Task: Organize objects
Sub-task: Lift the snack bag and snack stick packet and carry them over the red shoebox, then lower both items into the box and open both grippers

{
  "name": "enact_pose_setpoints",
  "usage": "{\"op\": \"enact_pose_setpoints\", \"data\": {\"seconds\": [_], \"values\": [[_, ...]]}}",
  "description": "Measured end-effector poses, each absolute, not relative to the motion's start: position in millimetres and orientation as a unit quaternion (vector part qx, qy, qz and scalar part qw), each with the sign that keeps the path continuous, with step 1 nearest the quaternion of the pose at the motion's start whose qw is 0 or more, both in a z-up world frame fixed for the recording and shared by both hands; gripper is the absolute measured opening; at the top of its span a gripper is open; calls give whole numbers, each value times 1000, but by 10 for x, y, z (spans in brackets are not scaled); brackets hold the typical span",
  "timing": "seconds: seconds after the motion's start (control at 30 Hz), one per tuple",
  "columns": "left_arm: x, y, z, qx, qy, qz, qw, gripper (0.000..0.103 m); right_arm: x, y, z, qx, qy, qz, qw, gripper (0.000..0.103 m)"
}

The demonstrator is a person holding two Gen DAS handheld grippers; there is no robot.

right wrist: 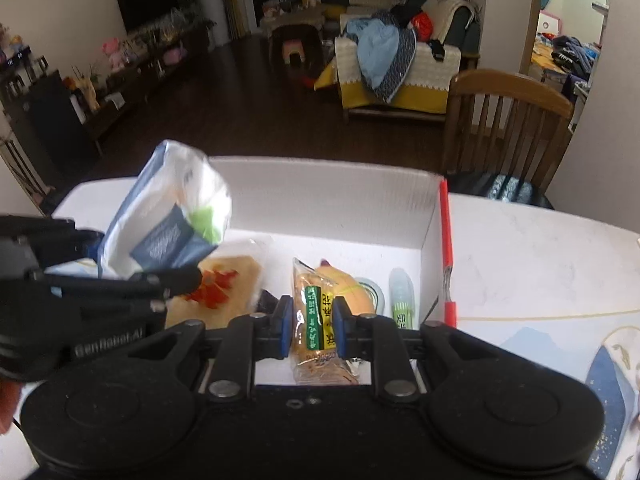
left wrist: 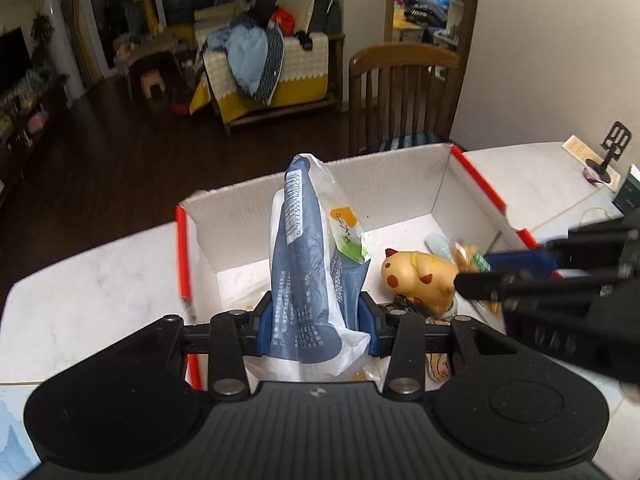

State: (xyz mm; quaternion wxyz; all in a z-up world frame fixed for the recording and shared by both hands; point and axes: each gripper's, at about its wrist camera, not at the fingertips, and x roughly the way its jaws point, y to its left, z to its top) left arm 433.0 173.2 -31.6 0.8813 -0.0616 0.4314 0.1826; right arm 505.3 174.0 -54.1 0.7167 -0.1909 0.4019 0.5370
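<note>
1. Your left gripper (left wrist: 316,320) pinches a blue-and-white plastic pouch with a barcode (left wrist: 308,264) between its blue pads; the pouch stands upright, above the near left part of the white cardboard box with red edges (left wrist: 404,172).
2. Your right gripper (right wrist: 308,330) is pressed tight on a clear-wrapped golden pastry packet with a green and yellow label (right wrist: 316,320), held over the box's near edge.
3. The box sits on the white marble-patterned table (left wrist: 92,280).
4. Inside it, a yellow soft toy with brown spots (left wrist: 416,276) lies near the middle, just beside your right gripper's fingers in the left wrist view.
5. A flat pale packet with red markings (right wrist: 224,284) lies on the box floor to the left, and a small clear bottle with a green label (right wrist: 402,298) lies by the right wall.
6. A wooden chair (right wrist: 508,120) stands beyond the table.
</note>
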Motion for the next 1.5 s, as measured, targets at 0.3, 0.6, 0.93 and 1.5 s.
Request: {"op": "enact_pose_setpoints", "data": {"seconds": [0.3, 0.6, 0.93, 1.5], "values": [[4702, 1712, -615, -51, 468, 168, 866, 41, 5063, 1774, -918, -208, 428, 532, 700, 19], [4879, 1712, -813, -33, 495, 168, 852, 43, 5096, 1783, -1019, -216, 427, 537, 694, 19], [4849, 1711, -814, -44, 488, 165, 856, 62, 5200, 1774, -1031, -212, 428, 545, 689, 24], [4512, 1611, -497, -59, 450, 172, 874, 64, 5136, 1571, -760, -205, 397, 556, 701, 54]]}}
